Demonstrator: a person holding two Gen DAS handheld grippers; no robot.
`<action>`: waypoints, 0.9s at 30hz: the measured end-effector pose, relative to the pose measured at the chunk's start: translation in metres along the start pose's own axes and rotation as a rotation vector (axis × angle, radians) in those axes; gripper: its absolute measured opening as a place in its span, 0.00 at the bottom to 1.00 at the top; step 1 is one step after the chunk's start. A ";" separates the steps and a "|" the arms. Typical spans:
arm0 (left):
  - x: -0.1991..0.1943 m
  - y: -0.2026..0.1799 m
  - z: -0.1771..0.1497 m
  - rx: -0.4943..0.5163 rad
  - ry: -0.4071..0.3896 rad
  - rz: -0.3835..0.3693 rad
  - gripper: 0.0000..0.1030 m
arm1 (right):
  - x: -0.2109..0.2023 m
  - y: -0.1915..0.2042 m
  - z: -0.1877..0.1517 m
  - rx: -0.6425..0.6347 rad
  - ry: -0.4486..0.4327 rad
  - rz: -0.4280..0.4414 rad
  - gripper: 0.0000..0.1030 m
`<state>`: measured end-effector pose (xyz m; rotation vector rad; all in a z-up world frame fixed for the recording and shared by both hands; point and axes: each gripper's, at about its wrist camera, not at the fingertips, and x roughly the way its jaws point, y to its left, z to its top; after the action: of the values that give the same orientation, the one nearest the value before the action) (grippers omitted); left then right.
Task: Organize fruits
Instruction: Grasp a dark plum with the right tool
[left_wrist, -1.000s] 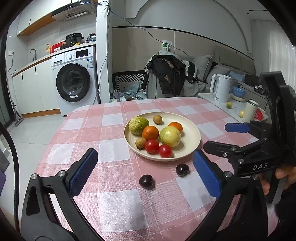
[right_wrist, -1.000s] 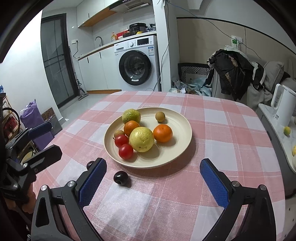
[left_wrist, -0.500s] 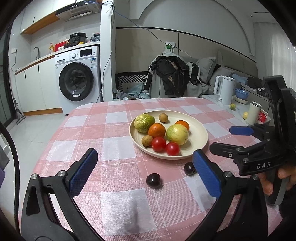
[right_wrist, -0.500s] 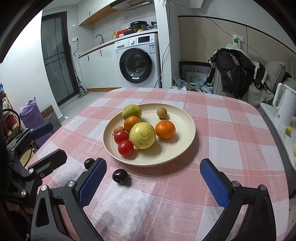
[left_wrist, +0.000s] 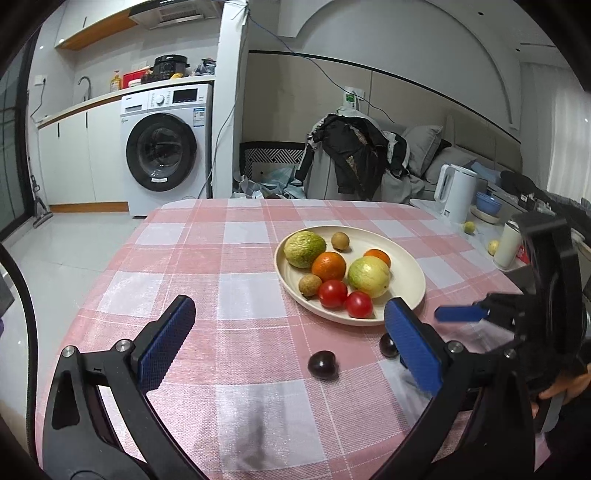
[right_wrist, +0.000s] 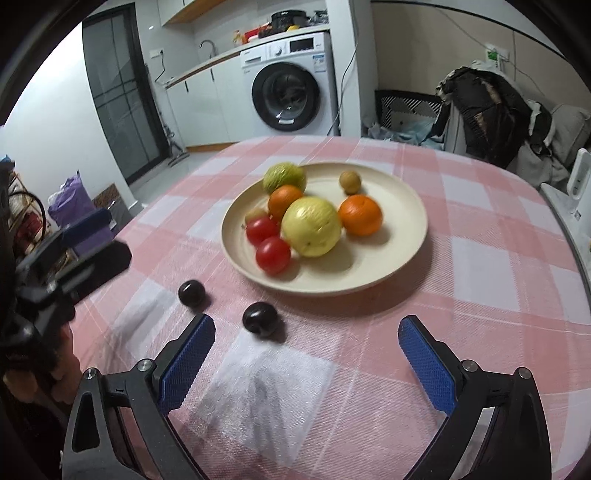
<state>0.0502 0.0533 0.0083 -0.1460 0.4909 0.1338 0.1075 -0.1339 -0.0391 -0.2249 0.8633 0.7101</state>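
The left gripper (left_wrist: 291, 341) and the right gripper (right_wrist: 306, 356) both hover with fingers spread wide, grasping nothing; two dark plums (right_wrist: 260, 319) (one beside the other) lie on the checked tablecloth (right_wrist: 480, 295), just before the plate (right_wrist: 406, 258) of fruits.

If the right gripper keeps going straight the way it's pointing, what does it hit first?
Probably the nearer dark plum on the tablecloth, just ahead of the open right gripper, left of its centre line. Beyond it sits the plate. Depth is uncertain.
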 end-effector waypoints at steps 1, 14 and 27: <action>0.000 0.002 0.000 -0.006 0.001 0.002 0.99 | 0.001 0.002 -0.001 -0.008 0.006 0.003 0.95; 0.014 0.002 -0.005 -0.019 0.037 0.001 0.99 | 0.018 0.023 -0.009 -0.098 0.071 0.048 0.56; 0.021 -0.003 -0.011 0.005 0.062 0.002 0.99 | 0.027 0.026 -0.004 -0.096 0.091 0.049 0.41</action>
<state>0.0641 0.0502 -0.0109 -0.1454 0.5526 0.1304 0.0998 -0.1031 -0.0592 -0.3247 0.9244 0.7924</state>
